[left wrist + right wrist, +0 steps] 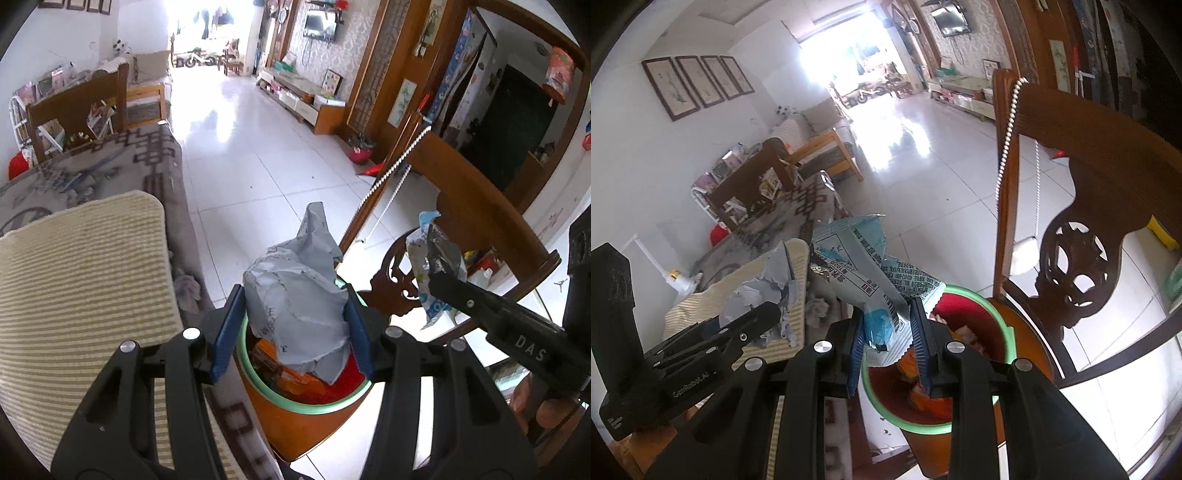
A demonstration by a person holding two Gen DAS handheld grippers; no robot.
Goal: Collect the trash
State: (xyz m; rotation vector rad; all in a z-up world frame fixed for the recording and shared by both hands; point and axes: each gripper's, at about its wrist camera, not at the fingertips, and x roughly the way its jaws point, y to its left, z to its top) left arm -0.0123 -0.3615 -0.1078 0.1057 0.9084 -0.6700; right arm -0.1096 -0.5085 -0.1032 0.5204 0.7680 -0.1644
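Both grippers grip trash above the green-rimmed bin [354,400]: left gripper [291,325] crumpled grey paper [295,295], right gripper [886,338] a blue-white wrapper [857,258]; open floor [236,140] beyond.

A carved wooden chair [1082,206] stands at right, a beaded chain [1008,140] draped over its back; striped cushion [81,280] left, glossy white floor [236,147] beyond.

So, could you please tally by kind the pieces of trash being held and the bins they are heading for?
Crumpled grey paper wads: 1, clamped in the left hand-held gripper, grey paper.
Blue-and-white foil snack wrappers: 1, pinched in the right hand-held gripper.
Red bins with a green rim: 1, standing on the wooden chair.
Total: 3.
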